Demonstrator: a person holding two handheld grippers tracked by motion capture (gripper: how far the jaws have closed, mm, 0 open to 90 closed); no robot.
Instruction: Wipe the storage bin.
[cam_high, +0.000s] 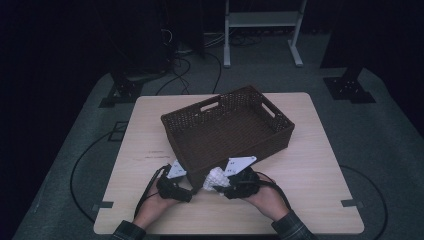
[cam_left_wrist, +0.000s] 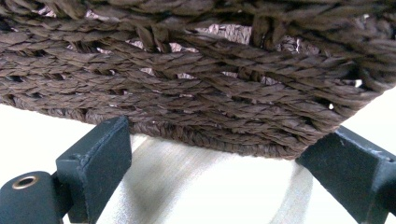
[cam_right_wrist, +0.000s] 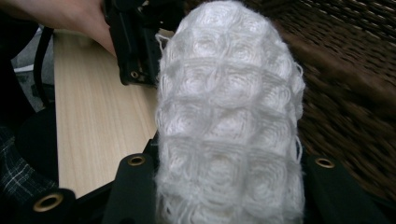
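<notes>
A dark brown wicker basket (cam_high: 235, 150) stands slantwise on the pale wooden table (cam_high: 310, 190). My right gripper (cam_high: 220, 183) is at the basket's near corner, shut on a rolled white waffle-knit cloth (cam_high: 216, 178). In the right gripper view the cloth (cam_right_wrist: 229, 102) stands up between the two black jaws of the right gripper (cam_right_wrist: 229, 186), with the basket wall (cam_right_wrist: 355, 93) just to its right. My left gripper (cam_high: 189, 193) lies low on the table, left of the same corner. Its jaws (cam_left_wrist: 226, 140) stand wide apart with nothing between them, facing the basket's wall (cam_left_wrist: 210, 93).
The basket's inside (cam_high: 227, 125) holds nothing that I can see. Beyond the table are a dark floor with cables (cam_high: 185, 70) and a white stand's legs (cam_high: 260, 30). Bare tabletop (cam_high: 150, 125) lies left of the basket. The hand with the left gripper (cam_right_wrist: 135, 42) is close by.
</notes>
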